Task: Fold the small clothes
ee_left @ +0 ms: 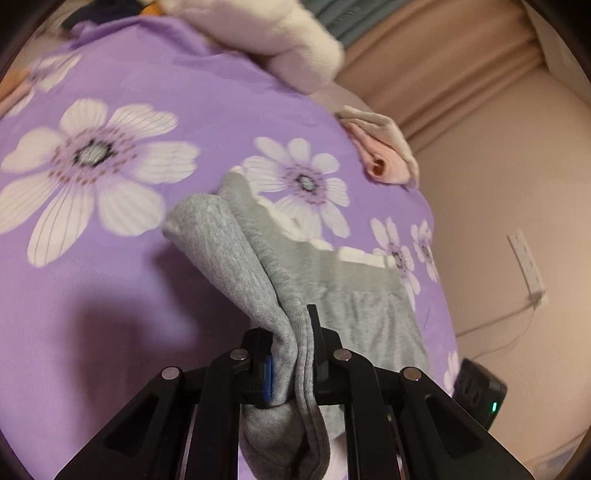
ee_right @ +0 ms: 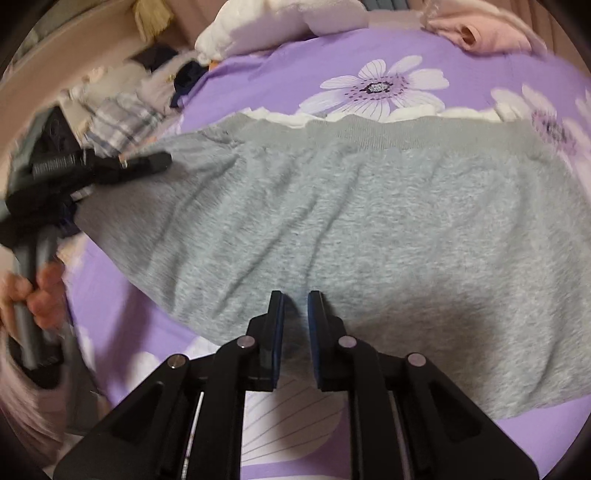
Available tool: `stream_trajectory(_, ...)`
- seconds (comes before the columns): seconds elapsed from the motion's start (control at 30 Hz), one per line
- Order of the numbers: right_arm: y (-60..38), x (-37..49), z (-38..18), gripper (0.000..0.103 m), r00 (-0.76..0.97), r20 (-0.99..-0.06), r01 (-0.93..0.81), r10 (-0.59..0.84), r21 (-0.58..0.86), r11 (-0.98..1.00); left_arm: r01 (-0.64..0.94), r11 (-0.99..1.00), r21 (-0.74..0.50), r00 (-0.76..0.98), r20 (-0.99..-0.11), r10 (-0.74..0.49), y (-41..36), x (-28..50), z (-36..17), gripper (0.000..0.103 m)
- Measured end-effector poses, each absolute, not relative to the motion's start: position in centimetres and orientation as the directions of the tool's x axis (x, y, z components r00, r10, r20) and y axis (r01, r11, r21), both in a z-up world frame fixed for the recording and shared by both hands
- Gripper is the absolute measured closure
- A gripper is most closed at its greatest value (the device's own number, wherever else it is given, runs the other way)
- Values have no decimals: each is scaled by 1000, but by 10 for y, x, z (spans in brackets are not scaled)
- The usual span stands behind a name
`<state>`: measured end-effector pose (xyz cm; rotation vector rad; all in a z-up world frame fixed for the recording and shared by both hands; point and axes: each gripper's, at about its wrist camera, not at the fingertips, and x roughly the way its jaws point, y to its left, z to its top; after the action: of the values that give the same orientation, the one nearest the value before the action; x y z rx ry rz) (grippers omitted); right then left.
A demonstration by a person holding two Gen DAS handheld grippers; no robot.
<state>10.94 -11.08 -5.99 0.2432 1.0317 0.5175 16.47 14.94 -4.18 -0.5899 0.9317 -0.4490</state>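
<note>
A grey knit garment (ee_right: 369,229) with white frilly trim lies spread on a purple flowered bedsheet (ee_right: 295,66). My left gripper (ee_left: 291,354) is shut on a bunched edge of the grey garment (ee_left: 236,251) and lifts it off the sheet. It also shows in the right wrist view (ee_right: 110,166) at the garment's left edge, held by a hand. My right gripper (ee_right: 295,306) is slightly open and empty, hovering over the garment's near edge.
A folded pink garment (ee_left: 380,151) lies at the sheet's far right edge, also in the right wrist view (ee_right: 480,33). A white plush pile (ee_left: 280,40) sits at the back. A heap of mixed clothes (ee_right: 122,103) lies at the left. Beige bed frame (ee_left: 498,184) at right.
</note>
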Motion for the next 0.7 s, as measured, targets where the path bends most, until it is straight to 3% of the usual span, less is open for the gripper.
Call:
stream_trajectory(0.2,-165,115,-54,84,461,-569,-169,681,697,697,241,812,-531,530,-629,-569,102,160,-9,93)
stream_trajectory(0.43,-206,126,-61,46,514,-340,-91,788,891,444,366,828,-424,488,-670,-559,34,162,-2,93)
stream_trajectory(0.6,-215,141,-84,31,505,-175,-29,845,975,219,412,840,-352,426,-741,-519,-12,165,-25,93)
stream_trajectory(0.7,-214,142,-94,26,498,-186,26,847,979,200,419,851,-317,377,-792,-481,-30,169,-46,92)
